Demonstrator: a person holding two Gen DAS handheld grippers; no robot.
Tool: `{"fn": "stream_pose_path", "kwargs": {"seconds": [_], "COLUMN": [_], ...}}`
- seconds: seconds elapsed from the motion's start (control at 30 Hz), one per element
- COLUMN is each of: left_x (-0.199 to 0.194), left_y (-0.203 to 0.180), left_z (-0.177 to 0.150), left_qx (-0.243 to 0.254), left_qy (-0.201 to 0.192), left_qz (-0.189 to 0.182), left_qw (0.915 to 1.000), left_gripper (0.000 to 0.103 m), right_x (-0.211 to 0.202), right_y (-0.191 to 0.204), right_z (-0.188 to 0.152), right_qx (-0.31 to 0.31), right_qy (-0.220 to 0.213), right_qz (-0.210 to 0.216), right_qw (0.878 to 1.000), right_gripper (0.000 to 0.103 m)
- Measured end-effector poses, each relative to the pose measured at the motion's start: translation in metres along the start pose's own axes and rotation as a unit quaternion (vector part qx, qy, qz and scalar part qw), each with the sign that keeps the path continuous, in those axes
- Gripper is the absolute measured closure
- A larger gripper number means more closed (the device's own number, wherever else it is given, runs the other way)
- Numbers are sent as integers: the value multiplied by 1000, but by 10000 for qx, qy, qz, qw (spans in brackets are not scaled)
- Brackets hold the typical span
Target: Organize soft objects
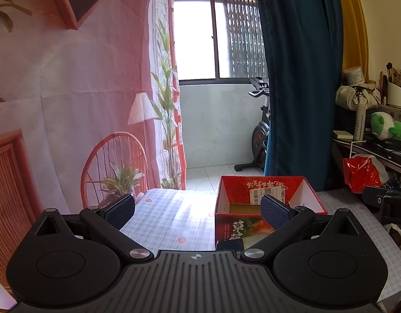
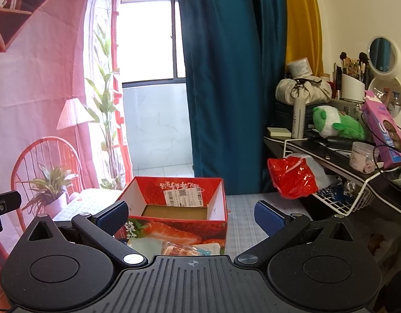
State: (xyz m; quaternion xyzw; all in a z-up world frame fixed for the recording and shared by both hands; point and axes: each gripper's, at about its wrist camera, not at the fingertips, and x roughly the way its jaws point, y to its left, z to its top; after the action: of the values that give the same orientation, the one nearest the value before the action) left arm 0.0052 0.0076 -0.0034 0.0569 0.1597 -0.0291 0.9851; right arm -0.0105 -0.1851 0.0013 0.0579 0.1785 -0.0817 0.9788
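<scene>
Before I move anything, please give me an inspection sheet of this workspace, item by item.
Surface: checked tablecloth, mostly bare.
Job's things: red strawberry box open, looks empty; soft packets in front of it.
Clutter: red plastic bag, green plush toy on the side shelf.
Grippers: left gripper and right gripper open, holding nothing.
Cables: black cable on the shelf.
Surroundings: blue curtain, window, exercise bike.

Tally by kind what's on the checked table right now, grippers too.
Strawberry box: 1, open, nothing visible inside
Clear soft packets: at least 2, overlapping in front of the box, partly hidden
Grippers: 2, left gripper and right gripper, both open
Total: 5
</scene>
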Motion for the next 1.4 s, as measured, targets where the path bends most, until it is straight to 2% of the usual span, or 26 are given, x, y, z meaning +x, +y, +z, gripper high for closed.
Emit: {"fn": "stream_pose_path", "kwargs": {"seconds": [1.4], "left_x": [0], "left_y": [-1], "left_z": [-5], "left_qx": [0], "left_qy": [40], "left_qz": [-17], "left_qw": [10000], "left_gripper": [0], "right_x": [-1], "right_y": [-1], "right_z": [-1], "right_qx": [-2], "right_qy": [-17], "right_qz": [-6], "right_qw": [10000], "right_gripper": [0]}}
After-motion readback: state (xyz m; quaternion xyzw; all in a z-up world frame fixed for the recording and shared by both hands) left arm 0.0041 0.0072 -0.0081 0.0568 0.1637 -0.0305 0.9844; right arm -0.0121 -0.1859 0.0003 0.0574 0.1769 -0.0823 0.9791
